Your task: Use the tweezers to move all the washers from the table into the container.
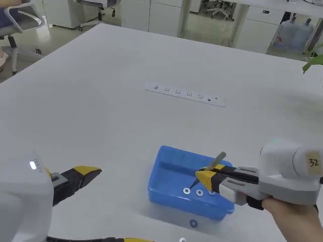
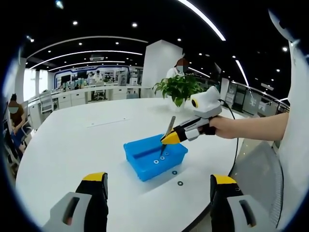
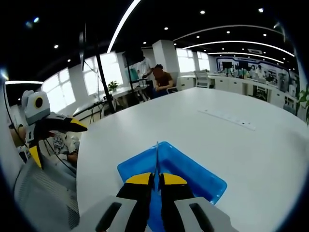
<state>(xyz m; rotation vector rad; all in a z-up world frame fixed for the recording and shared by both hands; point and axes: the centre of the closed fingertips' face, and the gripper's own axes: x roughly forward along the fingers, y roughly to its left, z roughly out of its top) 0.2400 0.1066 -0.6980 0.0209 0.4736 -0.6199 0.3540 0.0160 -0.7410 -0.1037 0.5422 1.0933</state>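
Three metal washers point(image 1: 200, 192) lie in the blue plastic container point(image 1: 166, 174), lower centre; right gripper point(image 1: 200, 177) clamps thin metal tweezers point(image 1: 218, 160) above; left gripper point(image 2: 159, 177) gapes empty.

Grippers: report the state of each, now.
Left gripper: open, empty.
Right gripper: closed on the tweezers, tips over the blue container.

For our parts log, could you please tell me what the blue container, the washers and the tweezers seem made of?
The blue rectangular container looks like moulded plastic: uniform colour, soft sheen. The small ring-shaped washers seem metal, pale and silvery, though too small for certainty. The slim tweezers look like dull greyish metal.
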